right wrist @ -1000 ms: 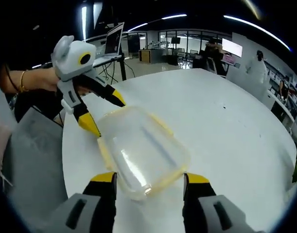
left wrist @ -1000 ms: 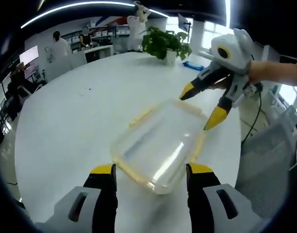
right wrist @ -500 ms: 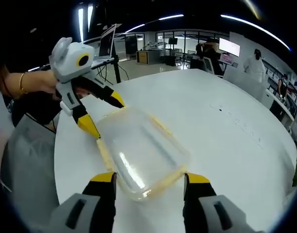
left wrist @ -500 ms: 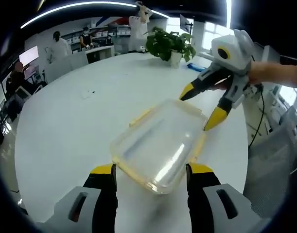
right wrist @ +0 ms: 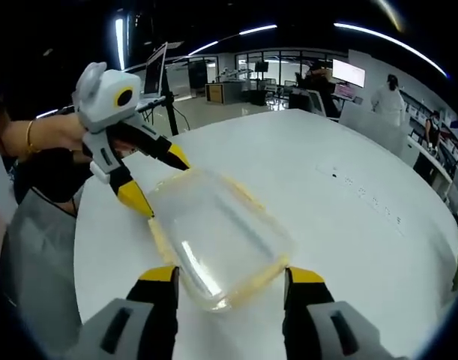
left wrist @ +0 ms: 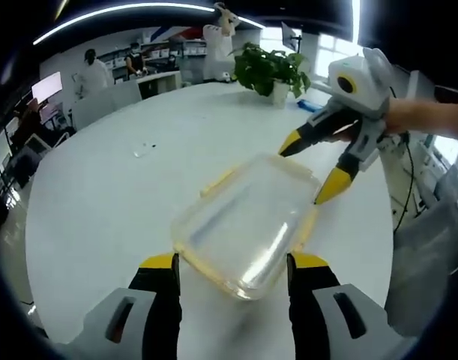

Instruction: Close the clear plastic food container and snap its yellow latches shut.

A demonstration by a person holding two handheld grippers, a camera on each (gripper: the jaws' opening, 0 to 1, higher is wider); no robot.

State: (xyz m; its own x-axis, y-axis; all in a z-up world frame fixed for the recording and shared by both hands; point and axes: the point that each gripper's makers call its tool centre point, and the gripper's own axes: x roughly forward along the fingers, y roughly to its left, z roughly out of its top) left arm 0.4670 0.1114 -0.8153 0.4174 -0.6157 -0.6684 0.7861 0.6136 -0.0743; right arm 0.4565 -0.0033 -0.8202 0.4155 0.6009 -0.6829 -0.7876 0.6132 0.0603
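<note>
**While Straddling the Container From Both Ends, Held Open and Waiting**

While looking along either pair of jaws, easy to find the clear plastic food container (left wrist: 243,225) lying flat on the white worktop (left wrist: 101,187), not far from its rounded edge. Appears to have the lid already resting on top, though hard to confirm through so much clear plastic. Possible to see yellow latches (left wrist: 217,180) along both long sides, seemingly flared outward and so probably not yet snapped.

Approached from two opposite short ends, most likely to stop the box from sliding once pressing on a latch begins. Seen in the left gripper view, the left gripper (left wrist: 232,261) with jaws spread wide apart, one on each side of the near corner, clamped on nothing. Opposite, the right gripper (left wrist: 309,169), also spread open, pointing down with one yellow tip just at the far rim and the other beside the far corner; cannot tell whether touching.

Same arrangement from the right gripper view: right gripper (right wrist: 231,271) open around the near end of the container (right wrist: 217,240), left gripper (right wrist: 160,181) open at the far end.

Held low and tilted downward, each by a hand (left wrist: 420,116) behind the gripper body, wrists reaching in from opposite sides.
</note>
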